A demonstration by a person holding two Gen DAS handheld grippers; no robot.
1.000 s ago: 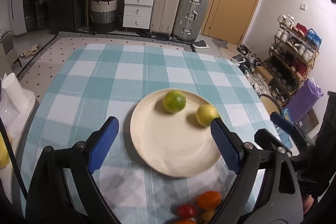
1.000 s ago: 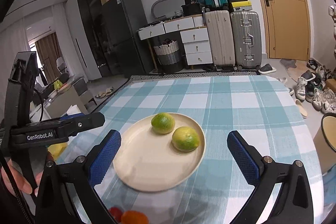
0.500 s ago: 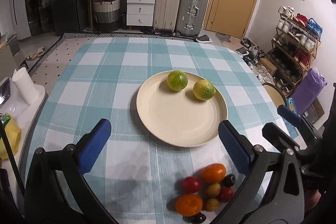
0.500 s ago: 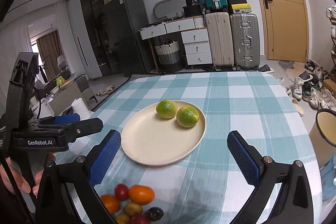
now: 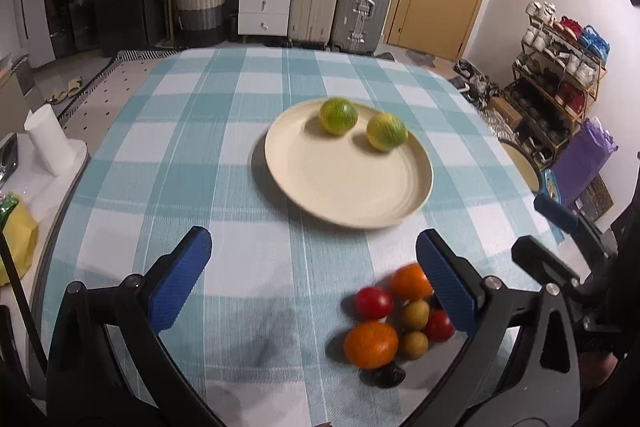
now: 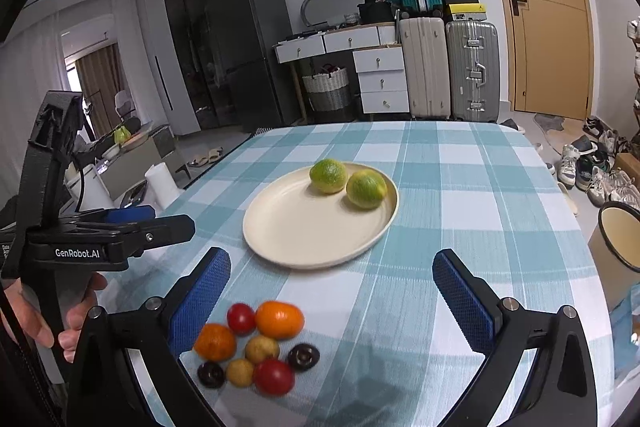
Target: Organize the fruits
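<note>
A cream plate [image 5: 352, 187] [image 6: 304, 231] sits mid-table with two green-yellow citrus fruits [image 5: 338, 115] [image 6: 328, 175] at its far rim. A pile of small fruits [image 5: 394, 319] [image 6: 256, 345] lies on the cloth near me: two oranges, two red tomatoes, two yellowish ones and dark ones. My left gripper [image 5: 316, 275] is open and empty, its right finger beside the pile. My right gripper [image 6: 332, 291] is open and empty above the pile; the left gripper also shows in the right wrist view [image 6: 132, 223].
The table has a teal checked cloth [image 5: 208, 131]. A paper roll [image 5: 46, 139] and a yellow bag [image 5: 16, 243] lie off its left edge. A cream bucket [image 6: 620, 235] stands to the right. Suitcases, drawers and a shoe rack stand beyond.
Both grippers have pulled back toward me from the plate. The fruit pile has come fully into view. Both stayed open.
</note>
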